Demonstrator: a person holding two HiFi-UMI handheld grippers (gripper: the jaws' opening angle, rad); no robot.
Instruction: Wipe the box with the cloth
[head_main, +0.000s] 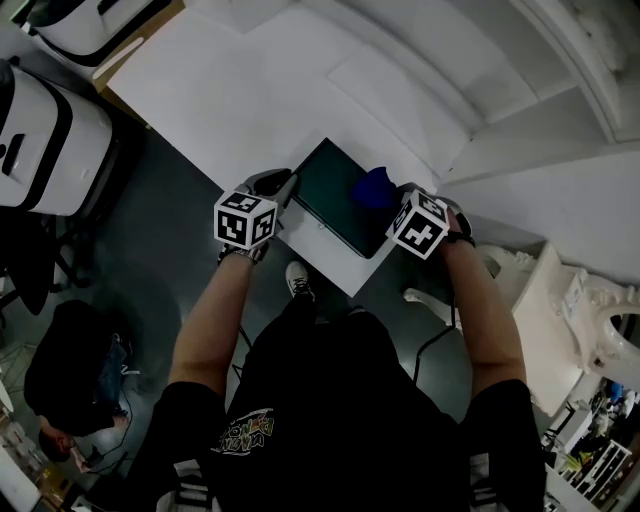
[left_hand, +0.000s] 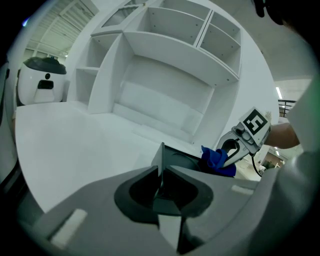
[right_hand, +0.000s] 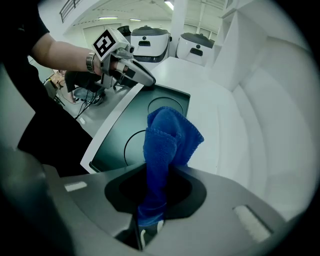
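The right gripper (right_hand: 150, 220) is clamped on the blue cloth (right_hand: 167, 135), which juts over the dark box (right_hand: 120, 145) at the table's (right_hand: 210, 100) edge, seemingly ready to rub its top. The left gripper (left_hand: 160, 192) is closed on the box's edge, probably to steady it.

Flat dark box (head_main: 330, 200) lies level — bunched blue cloth (head_main: 373, 187) over it.

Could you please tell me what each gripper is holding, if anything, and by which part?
The right gripper grips the blue cloth by one bunched end, the rest free. The left gripper pinches the box at a corner edge.
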